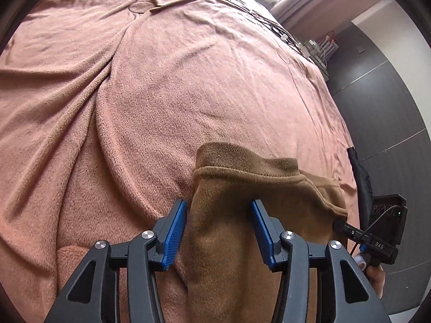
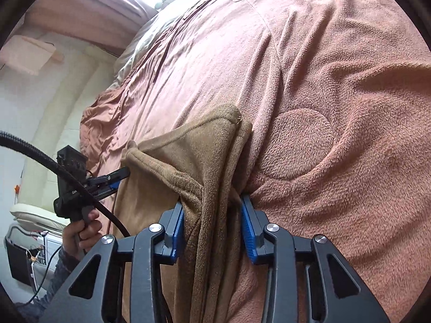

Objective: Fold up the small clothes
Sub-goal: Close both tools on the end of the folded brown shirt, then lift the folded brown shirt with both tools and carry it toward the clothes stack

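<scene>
1. brown fleece garment (image 1: 242, 215) lies on the pink blanket (image 1: 134, 94), at its near edge and partly lifted between the two tools.
2. left gripper (image 1: 218, 231): jaws parted, with cloth bunched between the blue pads; whether they are pinching it i cannot tell.
3. right gripper (image 2: 212, 228): jaws clenched on a gathered edge of the garment.
4. advice: secure both corners before lifting, keep the hem taut and level, and lay the fold flat.
5. only the right view shows the person's left hand (image 2: 80, 231) and the stacked cloth layers; only the left view shows the dark floor (image 1: 382, 86).
</scene>
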Tool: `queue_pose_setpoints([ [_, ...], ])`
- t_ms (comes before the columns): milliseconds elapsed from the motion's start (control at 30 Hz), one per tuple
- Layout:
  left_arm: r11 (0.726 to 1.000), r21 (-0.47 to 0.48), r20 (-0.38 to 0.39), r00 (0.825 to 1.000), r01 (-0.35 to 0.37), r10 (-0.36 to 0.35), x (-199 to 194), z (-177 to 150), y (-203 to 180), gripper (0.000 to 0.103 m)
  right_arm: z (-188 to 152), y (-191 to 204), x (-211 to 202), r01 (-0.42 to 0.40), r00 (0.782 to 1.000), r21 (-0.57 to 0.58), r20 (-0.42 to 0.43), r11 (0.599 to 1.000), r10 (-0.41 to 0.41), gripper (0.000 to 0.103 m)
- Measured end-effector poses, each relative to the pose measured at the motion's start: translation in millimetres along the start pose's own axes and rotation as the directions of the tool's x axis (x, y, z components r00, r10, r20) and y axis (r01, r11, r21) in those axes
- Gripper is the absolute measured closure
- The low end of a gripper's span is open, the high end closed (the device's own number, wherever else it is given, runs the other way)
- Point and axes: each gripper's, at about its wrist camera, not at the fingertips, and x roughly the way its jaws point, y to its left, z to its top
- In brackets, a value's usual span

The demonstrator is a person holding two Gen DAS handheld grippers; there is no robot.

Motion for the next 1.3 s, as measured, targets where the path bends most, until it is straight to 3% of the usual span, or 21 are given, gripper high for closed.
queue_pose_setpoints([
  [167, 0.998, -0.054, -0.005, 1.000, 0.030, -0.030, 10, 10, 6, 0.071, 2, 5, -2, 0.022, 1.000, -0.023, 0.006, 0.999, -0.022, 0.086],
  [267, 0.998, -0.057, -0.004, 1.000, 0.021, -0.022, 7, 10, 3, 0.089, -2, 17, -10, 0.034, 0.999, -0.045, 0.028, 0.998, -0.033, 0.088],
  [367, 0.997, -0.051, 0.016, 0.999, 0.049, -0.049, -5, 7, -2, 0.095, -7, 30, -22, 0.042, 0.998, -0.077, 0.048, 0.996, -0.039, 0.089],
  [800, 0.991, 0.013, 0.139, 0.982, 0.131, -0.131, -96, -13, -36, 0.098, -41, 82, -80, 0.027, 0.991, -0.189, 0.131, 0.982, -0.002, 0.089],
  [1300, 0.980, 0.083, 0.294, 0.935, 0.182, -0.198, -211, -64, -74, 0.098, -103, 142, -166, 0.024, 0.972, -0.325, 0.227, 0.945, 0.053, 0.089],
])
